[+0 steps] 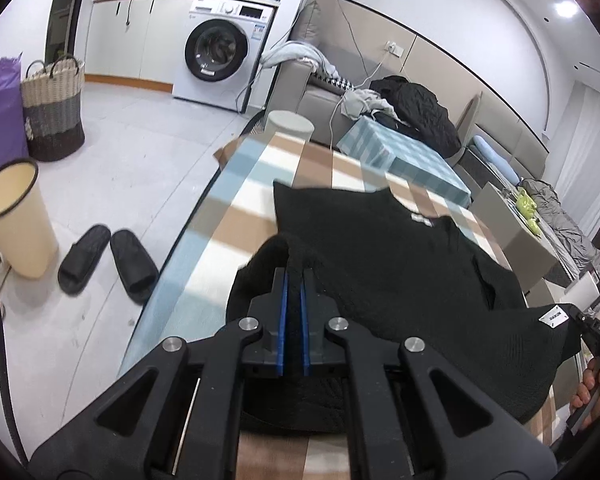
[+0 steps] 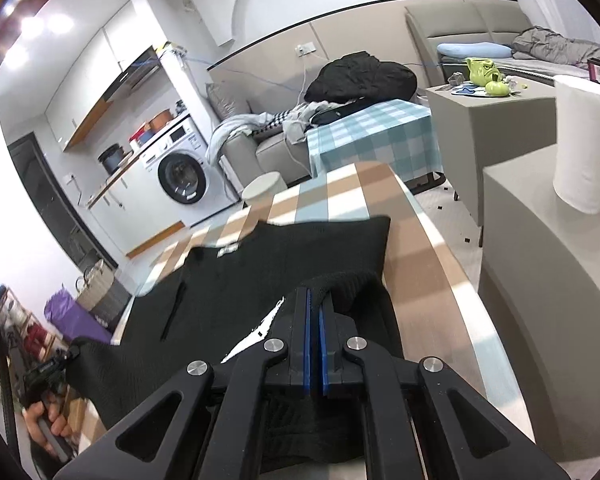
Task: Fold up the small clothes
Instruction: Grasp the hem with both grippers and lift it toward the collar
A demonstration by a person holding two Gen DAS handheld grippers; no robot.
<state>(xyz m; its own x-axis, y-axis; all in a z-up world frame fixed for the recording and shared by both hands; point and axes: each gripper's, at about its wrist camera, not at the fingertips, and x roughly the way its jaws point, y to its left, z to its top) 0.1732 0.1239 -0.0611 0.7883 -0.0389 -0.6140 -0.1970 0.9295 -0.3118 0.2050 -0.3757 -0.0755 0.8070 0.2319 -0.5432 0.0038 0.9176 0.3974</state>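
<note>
A black knit garment (image 1: 388,256) lies spread on a table with a checked cloth (image 1: 236,208). My left gripper (image 1: 294,276) is shut on the garment's near left corner, which bunches up between the blue pads. In the right wrist view the same black garment (image 2: 284,256) shows, and my right gripper (image 2: 315,300) is shut on its near right corner, lifted off the checked cloth (image 2: 420,280). Each view catches the other gripper at its edge, pinching the cloth: the right gripper (image 1: 580,316) and the left gripper (image 2: 66,356). A white label (image 1: 420,218) sits at the collar.
Black slippers (image 1: 108,260), a beige bin (image 1: 16,220) and a woven basket (image 1: 52,108) stand on the floor to the left. A washing machine (image 1: 220,60) and a sofa with clothes (image 1: 412,108) lie beyond. A paper towel roll (image 2: 584,144) stands on a grey cabinet at right.
</note>
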